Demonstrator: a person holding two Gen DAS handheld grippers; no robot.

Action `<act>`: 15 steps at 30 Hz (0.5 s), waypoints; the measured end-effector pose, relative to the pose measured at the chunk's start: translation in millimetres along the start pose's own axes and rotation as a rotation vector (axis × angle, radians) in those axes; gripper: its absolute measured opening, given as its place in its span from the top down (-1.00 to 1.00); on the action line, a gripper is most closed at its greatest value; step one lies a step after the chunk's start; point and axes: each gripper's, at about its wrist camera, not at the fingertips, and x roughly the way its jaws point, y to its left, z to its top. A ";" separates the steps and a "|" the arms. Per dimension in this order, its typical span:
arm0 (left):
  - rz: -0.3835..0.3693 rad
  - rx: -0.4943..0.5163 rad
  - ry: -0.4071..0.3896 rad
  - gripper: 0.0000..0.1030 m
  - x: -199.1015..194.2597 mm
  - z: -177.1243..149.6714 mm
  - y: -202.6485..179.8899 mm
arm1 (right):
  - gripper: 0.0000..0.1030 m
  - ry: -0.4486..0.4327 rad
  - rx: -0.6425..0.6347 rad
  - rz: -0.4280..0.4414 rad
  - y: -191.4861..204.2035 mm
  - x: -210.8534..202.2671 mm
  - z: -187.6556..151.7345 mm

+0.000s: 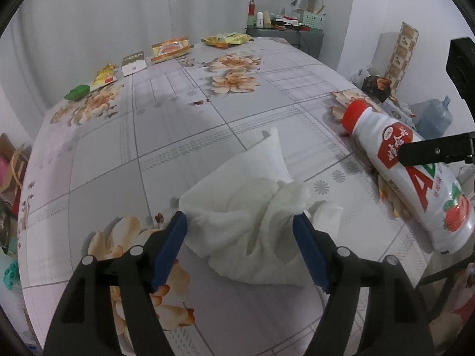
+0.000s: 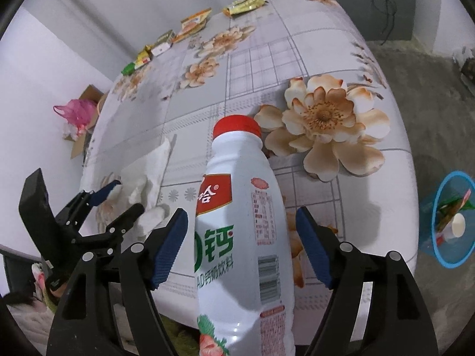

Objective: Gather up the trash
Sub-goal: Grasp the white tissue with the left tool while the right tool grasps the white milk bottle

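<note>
A crumpled white tissue (image 1: 252,207) lies on the floral tablecloth (image 1: 178,112). My left gripper (image 1: 240,222) is open, its blue pads on either side of the tissue's near part. A white drink bottle with a red cap (image 1: 406,172) lies on its side at the table's right edge. In the right wrist view the bottle (image 2: 243,222) lies between the open jaws of my right gripper (image 2: 242,216), pads apart from its sides. The tissue (image 2: 148,178) and my left gripper (image 2: 121,195) show at left.
Several snack wrappers line the table's far edge: a green one (image 1: 77,92), yellow ones (image 1: 104,77), a white box (image 1: 133,63), an orange pack (image 1: 170,48). A blue bin (image 2: 452,219) holding trash stands on the floor right of the table. A pink bag (image 2: 75,112) sits at left.
</note>
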 end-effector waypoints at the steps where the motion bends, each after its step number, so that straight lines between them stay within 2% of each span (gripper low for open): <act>1: 0.009 0.005 -0.002 -0.39 0.7 -0.1 -1.5 | -0.39 0.002 0.000 -0.002 -0.3 0.4 0.3; 5: 0.031 0.020 -0.012 -0.34 2.7 0.3 -4.9 | -0.39 0.008 0.005 -0.002 -1.0 3.1 0.3; 8: 0.036 0.021 -0.020 -0.17 2.6 1.5 -5.6 | -0.39 0.011 0.005 -0.005 -1.7 3.1 -0.2; 15: 0.045 0.011 -0.024 0.20 1.4 3.7 -4.2 | -0.21 0.014 0.005 -0.005 -2.7 2.5 -1.3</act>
